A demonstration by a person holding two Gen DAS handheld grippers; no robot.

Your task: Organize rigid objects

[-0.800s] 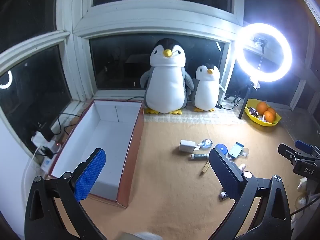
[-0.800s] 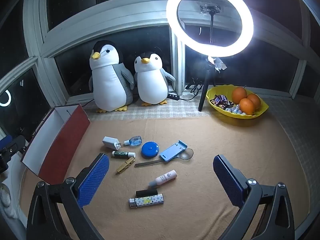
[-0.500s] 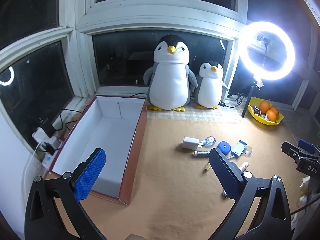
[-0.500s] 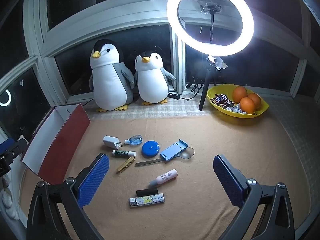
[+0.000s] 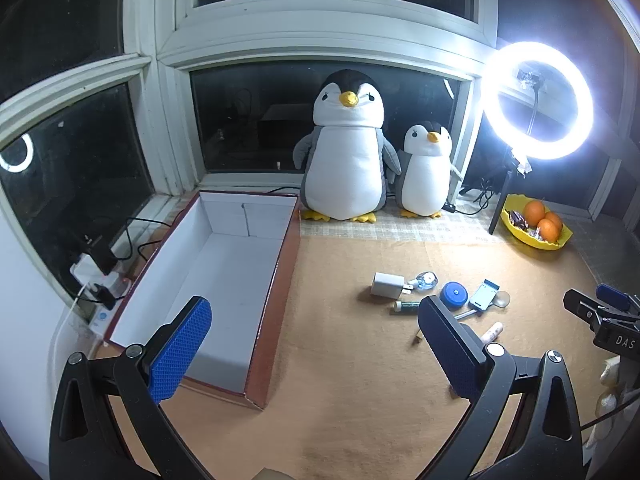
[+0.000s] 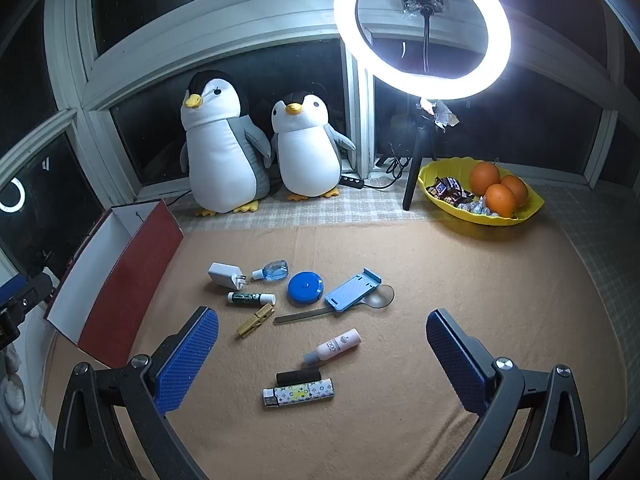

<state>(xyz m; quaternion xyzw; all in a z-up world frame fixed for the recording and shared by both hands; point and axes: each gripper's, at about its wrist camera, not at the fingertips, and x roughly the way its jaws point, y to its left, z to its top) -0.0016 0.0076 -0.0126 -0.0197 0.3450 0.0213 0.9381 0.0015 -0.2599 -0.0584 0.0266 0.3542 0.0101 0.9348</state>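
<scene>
Since the earlier left wrist frame, the left tool (image 5: 316, 344) has drawn back and up: the box (image 5: 280, 304) and the penguins now sit farther ahead of it and look smaller. It is wide open, with nothing between its blue pads. The box lies ahead of the left finger, its long axis running away from the tool toward the window, white inside and red-brown outside. Ahead of the right finger, on the tan desk (image 5: 344, 392), the small items lie in a loose cluster: a white charger (image 5: 386, 284) with its prongs pointing right, a blue round case (image 5: 454, 294), a green tube (image 5: 406, 307) lying crosswise, and a pink bottle (image 5: 492, 331) partly hidden by the finger. The right tool (image 5: 600, 312) shows at the right edge.

From the right wrist view little has changed. The right tool (image 6: 322, 354) also stands fully open and empty. Between and just ahead of its fingers lies a patterned lighter (image 6: 298, 391), long axis crosswise, metal end toward the left finger, with a black block (image 6: 299, 377) touching its far side. Beyond them the pink bottle (image 6: 334, 346) slants with its cap toward the tool's left. Farther ahead lie a wooden clothespin (image 6: 255, 320), a nail file (image 6: 304, 315), a blue phone stand (image 6: 353, 289) over a clear lens (image 6: 382, 297), the blue round case (image 6: 305, 287), the green tube (image 6: 251, 298), a small blue bottle (image 6: 272, 271) and the charger (image 6: 224, 274). The box (image 6: 120, 280) stands well off to the left.
</scene>
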